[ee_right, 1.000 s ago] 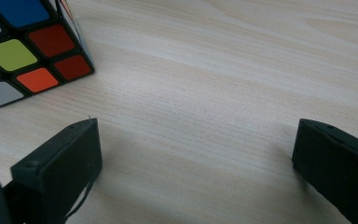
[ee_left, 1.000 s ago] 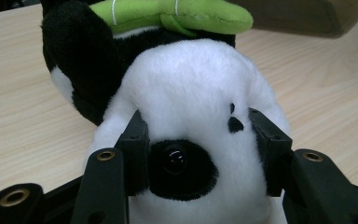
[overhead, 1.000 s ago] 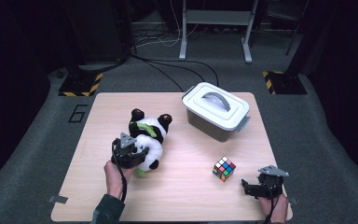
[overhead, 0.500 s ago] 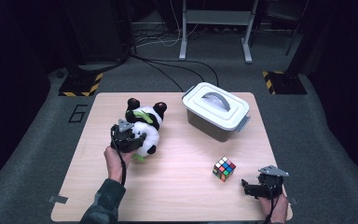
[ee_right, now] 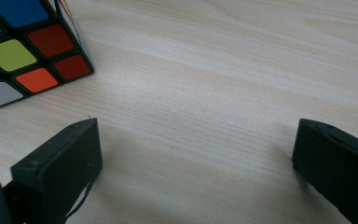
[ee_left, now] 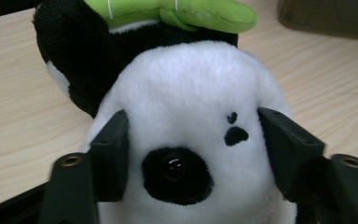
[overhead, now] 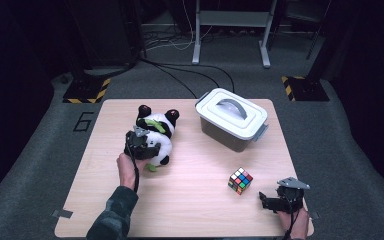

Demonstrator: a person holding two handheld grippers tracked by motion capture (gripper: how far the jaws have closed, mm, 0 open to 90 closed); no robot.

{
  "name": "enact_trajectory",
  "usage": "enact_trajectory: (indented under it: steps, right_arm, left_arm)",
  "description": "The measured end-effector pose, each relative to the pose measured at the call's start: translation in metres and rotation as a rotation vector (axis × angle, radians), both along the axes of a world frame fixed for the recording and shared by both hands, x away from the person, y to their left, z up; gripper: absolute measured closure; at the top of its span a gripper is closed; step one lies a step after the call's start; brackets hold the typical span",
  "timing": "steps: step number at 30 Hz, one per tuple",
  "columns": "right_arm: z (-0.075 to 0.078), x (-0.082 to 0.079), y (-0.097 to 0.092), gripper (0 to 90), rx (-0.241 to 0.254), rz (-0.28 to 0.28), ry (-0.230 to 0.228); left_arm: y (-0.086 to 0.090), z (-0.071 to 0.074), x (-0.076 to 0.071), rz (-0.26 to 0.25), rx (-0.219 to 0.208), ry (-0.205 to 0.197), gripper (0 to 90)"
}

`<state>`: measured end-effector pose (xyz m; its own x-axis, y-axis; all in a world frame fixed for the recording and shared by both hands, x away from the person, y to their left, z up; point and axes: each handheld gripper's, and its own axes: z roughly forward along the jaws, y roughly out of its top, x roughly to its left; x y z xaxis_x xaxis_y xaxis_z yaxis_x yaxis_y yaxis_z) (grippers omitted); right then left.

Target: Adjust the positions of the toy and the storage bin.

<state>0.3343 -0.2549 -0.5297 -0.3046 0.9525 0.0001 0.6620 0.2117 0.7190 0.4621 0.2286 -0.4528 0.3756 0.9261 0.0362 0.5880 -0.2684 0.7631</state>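
A black-and-white panda plush (overhead: 155,131) with a green leaf lies left of the table's middle. My left gripper (overhead: 153,150) reaches it from the near side. In the left gripper view the panda's head (ee_left: 186,93) sits between the two jaws of the left gripper (ee_left: 191,116), which have just been opening; the pads stand at its sides without squeezing the fur. A colourful puzzle cube (overhead: 240,180) rests at the near right. My right gripper (overhead: 264,200) lies open just right of it, with bare wood between its jaws (ee_right: 196,126) and the cube (ee_right: 23,51) off to their left.
A grey box with a white handled lid (overhead: 232,120) stands at the far right of the wooden table (overhead: 195,205). Beyond the table lie dark carpet, cables and yellow-black striped floor plates.
The left hand and the panda have shifted away from the person, toward the far side of the table. The right gripper has stayed where it was.
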Motion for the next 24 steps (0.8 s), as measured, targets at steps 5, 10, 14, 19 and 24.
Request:
enact_trajectory:
  steps: [5, 10, 14, 19, 24]
  right_arm:
    - [0.0, 0.0, 0.0, 0.8, 0.0, 0.0, 0.0]
    - [0.0, 0.0, 0.0, 0.8, -0.001, -0.002, 0.0]
    - [0.0, 0.0, 0.0, 0.7, 0.0, 0.0, 0.0]
    - [0.0, 0.0, 0.0, 0.7, -0.002, -0.001, -0.001]
    - [0.0, 0.0, 0.0, 0.7, -0.002, -0.001, 0.0]
  left_arm:
    - [0.004, 0.009, -0.009, 0.002, -0.023, -0.012, 15.9]
    - [0.011, 0.014, -0.02, -0.02, -0.029, -0.005, 11.3]
    - [0.017, 0.014, -0.028, -0.029, -0.035, 0.01, 10.1]
    - [0.019, 0.013, -0.04, -0.028, -0.043, 0.001, 8.4]
    - [0.024, 0.007, -0.06, -0.031, -0.044, -0.001, 5.8]
